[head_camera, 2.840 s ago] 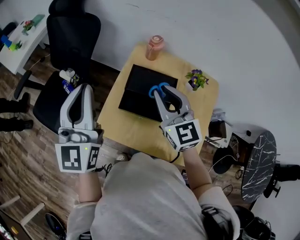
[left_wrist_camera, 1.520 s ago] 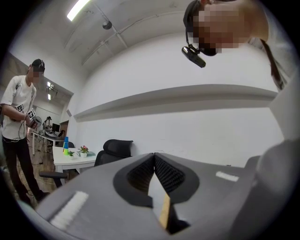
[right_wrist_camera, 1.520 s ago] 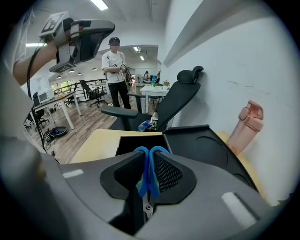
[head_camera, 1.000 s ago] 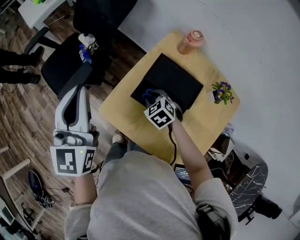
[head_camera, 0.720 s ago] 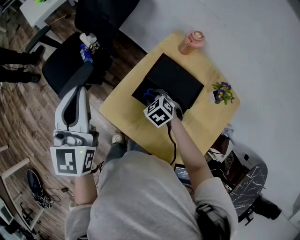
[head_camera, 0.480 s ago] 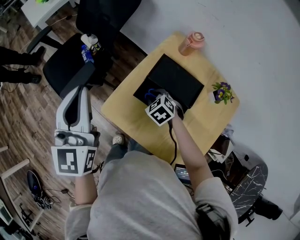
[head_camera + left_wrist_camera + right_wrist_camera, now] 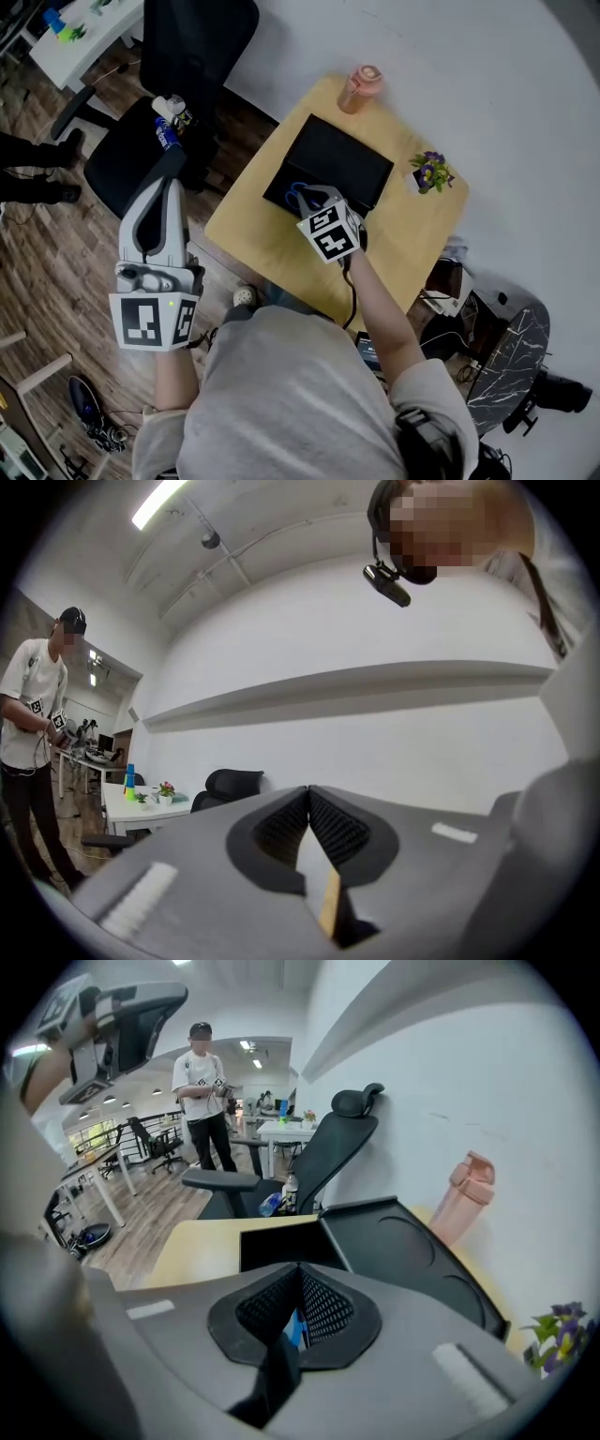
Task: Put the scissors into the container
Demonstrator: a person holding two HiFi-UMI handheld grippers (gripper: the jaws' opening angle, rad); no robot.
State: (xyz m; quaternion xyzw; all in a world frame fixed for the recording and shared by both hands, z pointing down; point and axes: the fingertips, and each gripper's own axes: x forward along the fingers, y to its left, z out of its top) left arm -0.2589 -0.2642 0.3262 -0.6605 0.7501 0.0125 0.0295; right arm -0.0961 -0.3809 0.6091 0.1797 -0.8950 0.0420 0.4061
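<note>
The black container (image 7: pixel 342 159) lies on the yellow table (image 7: pixel 251 236). My right gripper (image 7: pixel 307 200) is over the container's near left corner, shut on the scissors (image 7: pixel 296 193), whose blue handles stick out past its tips. In the right gripper view a strip of the blue scissors (image 7: pixel 294 1328) shows between the closed pads, with the container (image 7: pixel 403 1241) just ahead. My left gripper (image 7: pixel 168 186) hangs off the table's left side, above the floor and chair. Its jaws (image 7: pixel 307 799) meet at the tip with nothing between them.
A pink bottle (image 7: pixel 357 89) stands at the table's far edge and a small potted plant (image 7: pixel 428 172) at its right edge. A black office chair (image 7: pixel 178 84) sits left of the table. A person (image 7: pixel 202 1101) stands further back in the room.
Since 2.8 s ago the right gripper has carried the scissors down to the container's near left corner. Over the last second it hardly moves. The left gripper stays put.
</note>
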